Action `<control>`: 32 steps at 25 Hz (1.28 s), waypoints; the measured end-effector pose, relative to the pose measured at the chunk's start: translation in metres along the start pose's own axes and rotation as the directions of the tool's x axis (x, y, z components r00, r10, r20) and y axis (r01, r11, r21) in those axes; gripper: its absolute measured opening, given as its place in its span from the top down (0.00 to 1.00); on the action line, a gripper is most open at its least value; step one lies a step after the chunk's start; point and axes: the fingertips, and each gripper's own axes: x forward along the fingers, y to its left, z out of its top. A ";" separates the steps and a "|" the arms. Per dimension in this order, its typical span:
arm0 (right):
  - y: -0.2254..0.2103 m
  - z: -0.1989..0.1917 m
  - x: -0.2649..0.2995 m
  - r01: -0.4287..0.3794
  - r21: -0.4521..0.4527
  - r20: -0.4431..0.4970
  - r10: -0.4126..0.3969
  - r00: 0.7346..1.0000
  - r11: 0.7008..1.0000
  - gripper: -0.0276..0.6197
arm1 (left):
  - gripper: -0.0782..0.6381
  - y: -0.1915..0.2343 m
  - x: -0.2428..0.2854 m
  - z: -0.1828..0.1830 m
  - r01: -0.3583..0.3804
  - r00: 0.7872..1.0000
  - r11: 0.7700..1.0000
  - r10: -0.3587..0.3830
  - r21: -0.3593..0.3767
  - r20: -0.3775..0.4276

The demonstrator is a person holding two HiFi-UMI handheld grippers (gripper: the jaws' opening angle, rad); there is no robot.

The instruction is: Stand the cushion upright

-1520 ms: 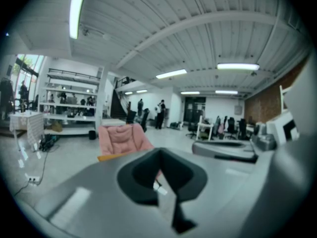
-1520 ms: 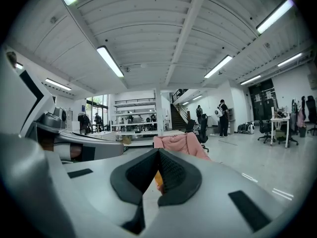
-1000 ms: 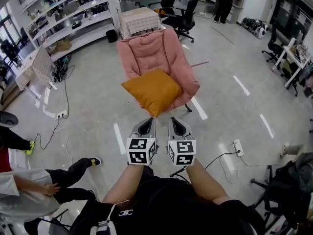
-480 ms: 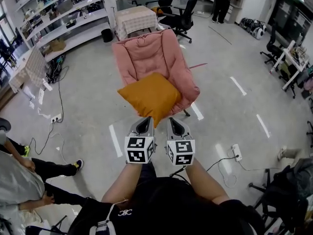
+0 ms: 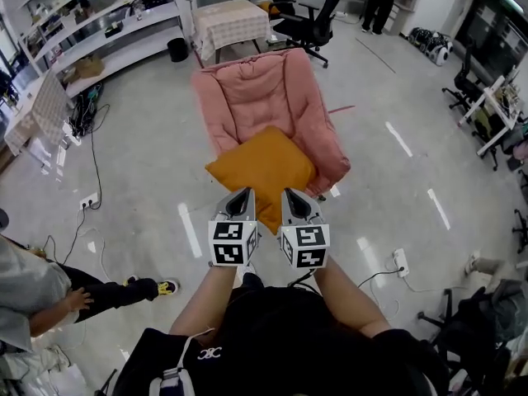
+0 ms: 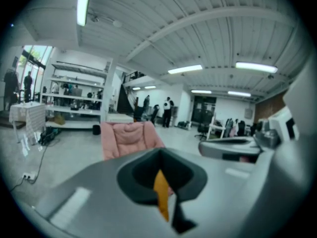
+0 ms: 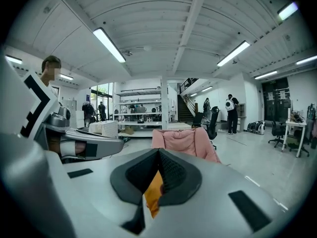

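Left hand-held gripper (image 5: 241, 196), right hand-held gripper (image 5: 294, 196): jaws pressed together, holding nothing, at chair front | cushion (image 5: 262, 165): lying flat-tilted on seat of chair (image 5: 247, 89) | I judge it light, soft, floppy; pinch deep at both corners nearest chair front.

Armchair (image 5: 260, 97): mid-floor, back turned to the far side.
Cushion (image 5: 262, 170): on the armchair seat, one corner pointing near.
Left gripper (image 5: 240, 198) and right gripper (image 5: 294, 198): side by side at the cushion's near edges, left and right of that corner.
Table (image 5: 229, 21): just behind the armchair.
Office chairs (image 5: 312, 11): far, right of the table.
Shelving (image 5: 99, 27): far left, along the wall.
Power strip (image 5: 402, 257): on the floor, near right.
Person (image 5: 41, 291): near left, well apart from the armchair.
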 end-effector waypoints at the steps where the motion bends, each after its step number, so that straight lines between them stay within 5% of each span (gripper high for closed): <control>1: 0.001 0.003 0.011 0.001 -0.004 -0.006 -0.001 1.000 1.000 0.97 | 0.90 0.010 0.007 0.001 -0.001 1.000 1.000 0.001 -0.002 -0.009; 14: 0.010 -0.001 0.109 0.053 0.033 -0.087 -0.050 0.995 0.998 0.97 | 0.90 0.087 0.072 -0.024 0.065 0.990 0.998 -0.063 0.015 -0.125; 23: -0.004 -0.030 0.125 0.093 0.048 -0.167 -0.084 0.982 0.995 0.97 | 0.85 0.092 0.103 -0.068 0.129 0.964 0.992 -0.122 0.012 -0.235; 32: -0.030 -0.036 0.144 0.048 0.019 -0.200 -0.043 0.979 0.999 0.97 | 0.75 0.096 0.141 -0.112 0.102 0.935 0.993 -0.076 0.058 -0.347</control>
